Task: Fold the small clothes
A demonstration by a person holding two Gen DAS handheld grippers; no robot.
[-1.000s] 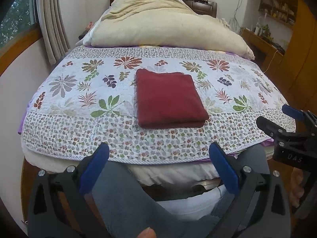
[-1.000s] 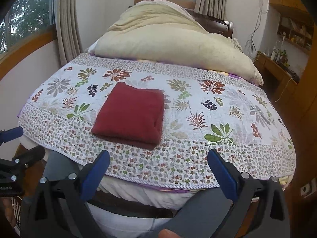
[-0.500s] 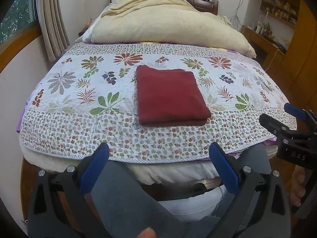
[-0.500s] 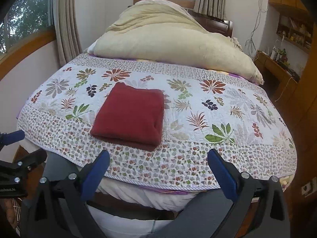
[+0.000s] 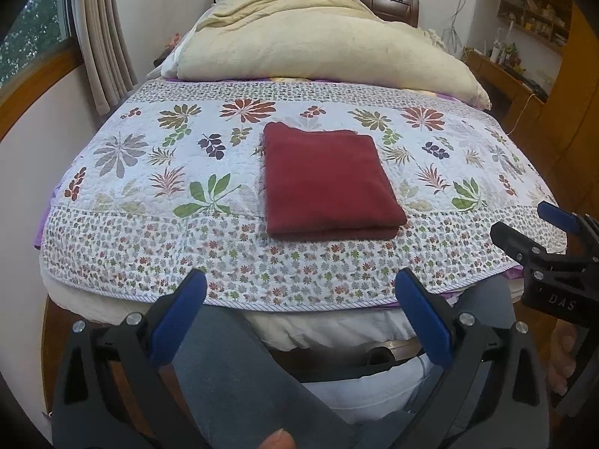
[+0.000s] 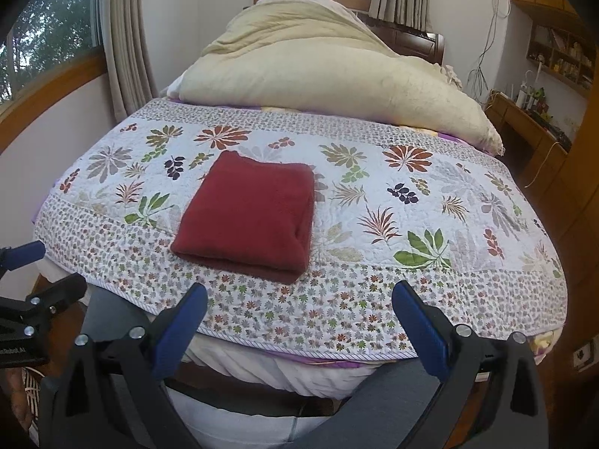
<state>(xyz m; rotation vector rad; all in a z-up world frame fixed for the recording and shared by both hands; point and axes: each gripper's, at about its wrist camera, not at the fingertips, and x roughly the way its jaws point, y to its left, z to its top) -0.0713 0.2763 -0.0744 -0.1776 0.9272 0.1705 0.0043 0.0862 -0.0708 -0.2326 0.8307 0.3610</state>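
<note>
Your left gripper and right gripper both hang wide apart and empty off the quilt's near edge, the folded red cloth lying at 12 o'clock

White letters "DAS" stand on the black body of the right gripper, seen at the right edge of the left wrist view. In the right wrist view, small white lettering sits on the body of the left gripper at the left edge; it is cut off and too small to read. No other text is legible.
</note>
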